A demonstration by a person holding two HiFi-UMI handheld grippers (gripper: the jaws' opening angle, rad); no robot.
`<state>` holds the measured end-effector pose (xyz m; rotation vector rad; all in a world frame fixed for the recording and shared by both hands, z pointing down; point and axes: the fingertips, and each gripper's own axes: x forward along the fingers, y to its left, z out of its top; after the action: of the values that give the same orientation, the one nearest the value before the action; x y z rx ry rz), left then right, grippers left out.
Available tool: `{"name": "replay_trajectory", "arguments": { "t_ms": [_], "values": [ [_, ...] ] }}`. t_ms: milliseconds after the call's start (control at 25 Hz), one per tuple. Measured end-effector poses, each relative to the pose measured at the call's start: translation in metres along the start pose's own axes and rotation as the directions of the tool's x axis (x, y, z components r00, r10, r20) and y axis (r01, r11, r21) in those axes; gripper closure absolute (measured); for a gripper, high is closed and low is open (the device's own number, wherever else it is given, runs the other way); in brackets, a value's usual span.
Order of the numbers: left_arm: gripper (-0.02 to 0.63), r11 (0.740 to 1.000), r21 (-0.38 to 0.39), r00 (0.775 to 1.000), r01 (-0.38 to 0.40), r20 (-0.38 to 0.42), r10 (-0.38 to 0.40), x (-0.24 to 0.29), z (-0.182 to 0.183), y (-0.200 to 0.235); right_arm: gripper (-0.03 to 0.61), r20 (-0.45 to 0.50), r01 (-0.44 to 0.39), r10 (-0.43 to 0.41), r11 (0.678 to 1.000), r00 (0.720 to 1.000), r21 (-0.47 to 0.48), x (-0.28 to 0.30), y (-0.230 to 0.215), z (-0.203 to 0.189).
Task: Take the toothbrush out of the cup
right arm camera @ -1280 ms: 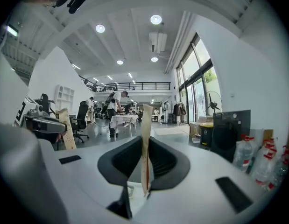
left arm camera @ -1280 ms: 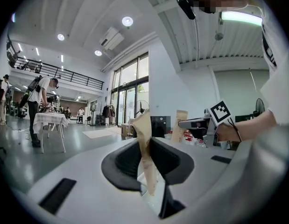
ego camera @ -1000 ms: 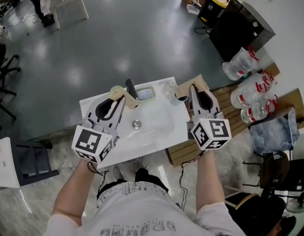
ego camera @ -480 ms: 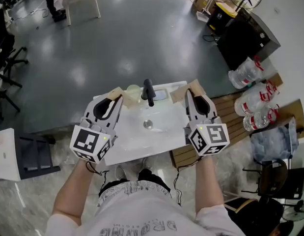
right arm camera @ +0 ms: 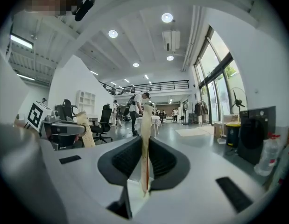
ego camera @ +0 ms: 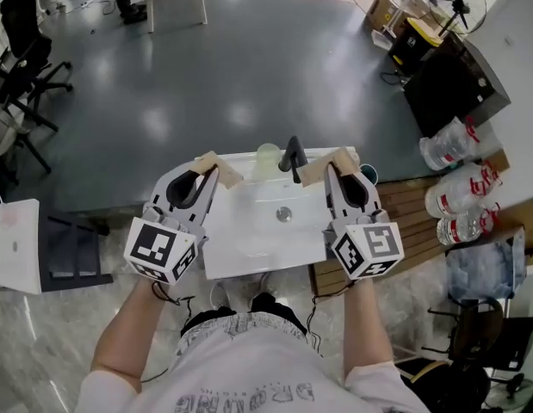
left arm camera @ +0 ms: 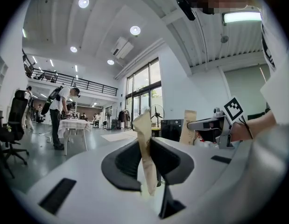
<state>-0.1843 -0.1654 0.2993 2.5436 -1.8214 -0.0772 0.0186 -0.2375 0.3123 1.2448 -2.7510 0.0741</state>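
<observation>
Barely started tbh: my left tool [ego camera: 219,170] and right tool [ego camera: 328,166] sit pinched closed and empty either side of the white ceramic sink [ego camera: 249,231], pale translucent green cup [ego camera: 268,155] at its back rim untouched.

The washbasin [ego camera: 249,249] is found between the left gripper [ego camera: 216,169] and the right gripper [ego camera: 325,167], which are held over its left and right edges. The drain [ego camera: 284,214] is located between the two grippers, behind their tips. The cup [ego camera: 267,155] is set at the basin's far rim, ahead of and between the tips. The faucet [ego camera: 292,155] is placed just to its right, nearer the right gripper. A second cup [ego camera: 369,175] is noted just right of the right gripper. Water bottles [ego camera: 460,175] are grouped well beyond it, by a wooden pallet [ego camera: 417,218].
</observation>
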Motion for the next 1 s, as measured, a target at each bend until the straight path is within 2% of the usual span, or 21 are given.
{"name": "replay_trajectory", "arguments": {
  "t_ms": [520,1000],
  "values": [
    [0.541,0.997,0.003,0.996,-0.083,0.012,0.083,-0.044,0.01,0.024,0.52,-0.008,-0.165,0.165,0.986,0.986,-0.01,0.007,0.078,-0.001],
    [0.541,0.994,-0.016,0.994,-0.107,0.006,0.108,-0.043,0.005,0.017,0.52,-0.007,-0.219,0.219,0.976,0.976,0.015,0.002,0.085,-0.001]
  ]
}}
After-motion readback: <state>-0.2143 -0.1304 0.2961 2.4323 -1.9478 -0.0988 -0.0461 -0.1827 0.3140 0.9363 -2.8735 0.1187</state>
